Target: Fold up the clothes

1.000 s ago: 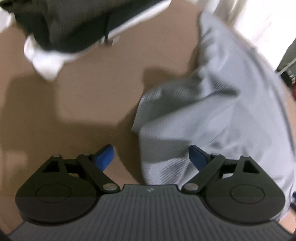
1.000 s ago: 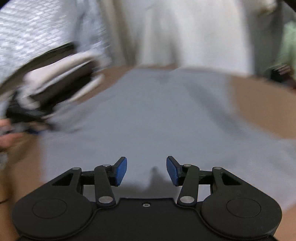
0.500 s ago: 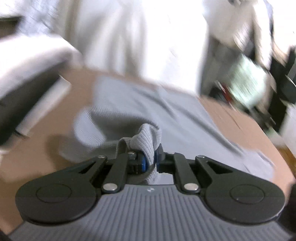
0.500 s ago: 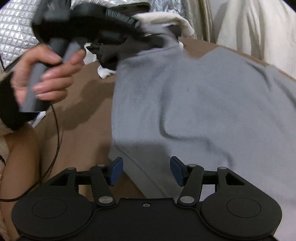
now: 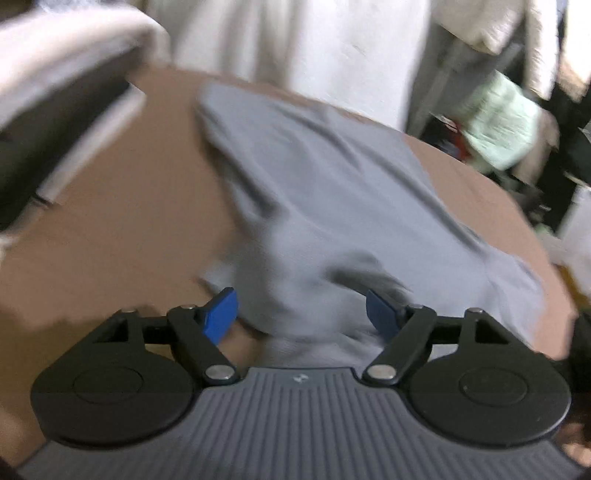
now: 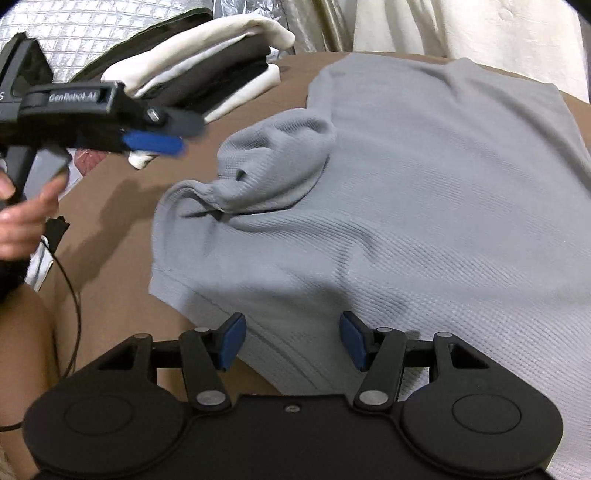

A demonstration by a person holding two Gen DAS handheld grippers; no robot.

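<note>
A grey waffle-knit shirt [image 6: 424, 206] lies spread on the brown table [image 6: 110, 221], with one sleeve [image 6: 273, 166] bunched up at its left side. My right gripper [image 6: 291, 341] is open, low over the shirt's near hem. The left gripper [image 6: 155, 142], held in a hand, hovers open to the left of the bunched sleeve and holds nothing. In the blurred left wrist view the left gripper [image 5: 301, 314] is open above the same grey shirt [image 5: 332, 192].
A stack of folded clothes [image 6: 207, 77], white and black, sits at the table's back left; the stack [image 5: 55, 110] also shows at the left wrist view's left. White curtains [image 6: 461, 26] hang behind. A cable [image 6: 72, 306] trails by the person's hand [image 6: 22, 218]. Clutter [image 5: 498, 122] lies beyond the table's right edge.
The left gripper, shut on a fold of the grey sleeve half a second ago, has opened and let it drop into a bunch. The right gripper stays open near the hem.
</note>
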